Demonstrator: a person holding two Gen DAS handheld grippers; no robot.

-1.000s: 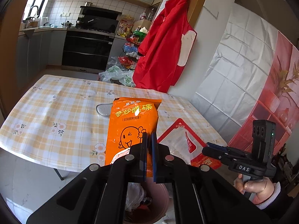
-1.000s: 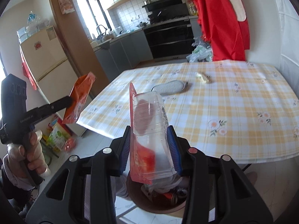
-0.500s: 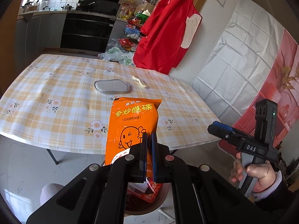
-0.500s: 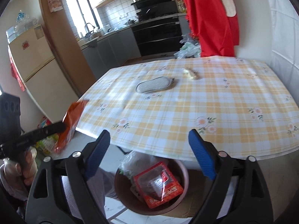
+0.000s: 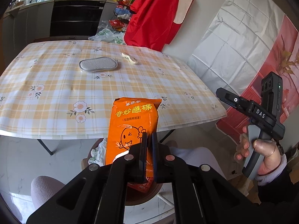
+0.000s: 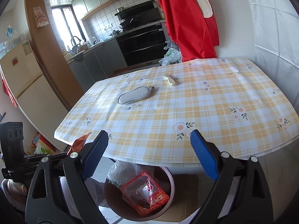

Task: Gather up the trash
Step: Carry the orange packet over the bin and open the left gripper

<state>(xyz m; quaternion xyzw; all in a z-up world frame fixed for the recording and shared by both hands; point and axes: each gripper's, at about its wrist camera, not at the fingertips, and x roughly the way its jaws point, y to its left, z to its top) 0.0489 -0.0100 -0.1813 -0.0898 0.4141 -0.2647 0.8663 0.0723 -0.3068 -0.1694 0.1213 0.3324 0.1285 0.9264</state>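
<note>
My left gripper [image 5: 149,140] is shut on an orange snack bag [image 5: 130,125], held upright above a brown round trash bin [image 5: 149,196] on the floor by the table's near edge. My right gripper [image 6: 149,140] is open and empty, above the same bin [image 6: 110,196]. A red and clear wrapper [image 6: 147,192] lies in the bin beside a crumpled plastic bag [image 6: 119,171]. The orange bag's tip [image 6: 80,141] shows at the left in the right wrist view. The right gripper [image 5: 220,93] shows from the side in the left wrist view.
The table with a yellow checked cloth [image 6: 205,102] holds a grey scouring pad [image 6: 133,95] and a small pale scrap [image 6: 169,80]. A red garment [image 6: 188,18] hangs by the wall. A pink stool [image 5: 44,188] stands at lower left.
My right gripper opened and dropped the red and clear wrapper into the bin. My left gripper with the orange bag drew back from the table to above the bin.
</note>
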